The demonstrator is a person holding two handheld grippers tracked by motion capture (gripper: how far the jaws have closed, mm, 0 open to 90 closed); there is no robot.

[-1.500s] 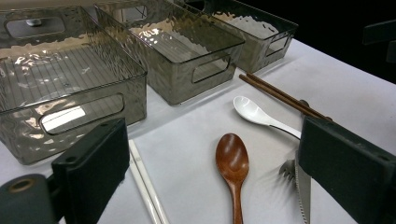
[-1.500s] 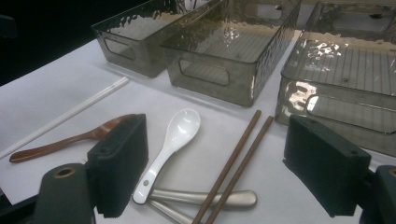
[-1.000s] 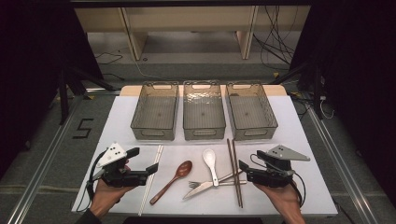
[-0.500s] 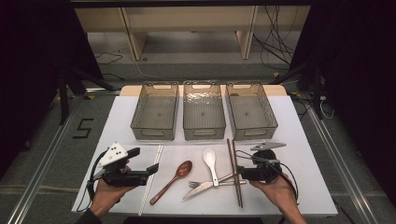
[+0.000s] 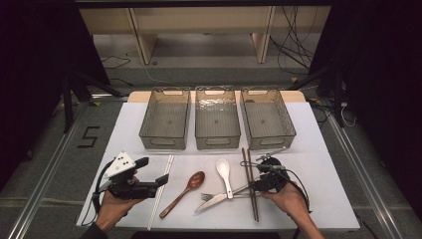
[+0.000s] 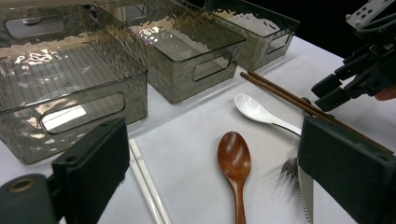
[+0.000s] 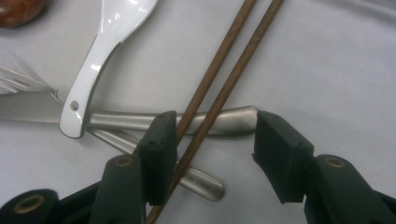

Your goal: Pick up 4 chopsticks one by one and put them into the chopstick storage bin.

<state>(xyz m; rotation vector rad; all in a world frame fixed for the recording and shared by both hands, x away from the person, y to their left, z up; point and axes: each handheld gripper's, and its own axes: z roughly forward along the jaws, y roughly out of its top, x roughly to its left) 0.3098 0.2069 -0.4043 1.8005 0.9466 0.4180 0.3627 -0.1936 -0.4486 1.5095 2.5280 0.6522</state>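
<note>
Own claw (image 6: 224, 172): two black pads rise from the bottom edge, wide apart, nothing between them.
Bins (image 6: 70, 70): three clear ribbed bins stand in a row across the top, each with a cut-out handle.
Wooden spoon (image 6: 235, 163): lies on the white counter (image 6: 187, 140), bowl toward the bins.
White spoon (image 6: 261, 112): lies just right of the wooden spoon's bowl.
White chopsticks (image 6: 147, 182): a pair beside the left pad.
Brown chopsticks (image 6: 289, 98): a pair running diagonally, right of the white spoon.
Fork and knife (image 6: 301, 182): partly hidden behind the right pad.
Other claw (image 6: 348, 84): at the right edge, just above the brown chopsticks.
</note>
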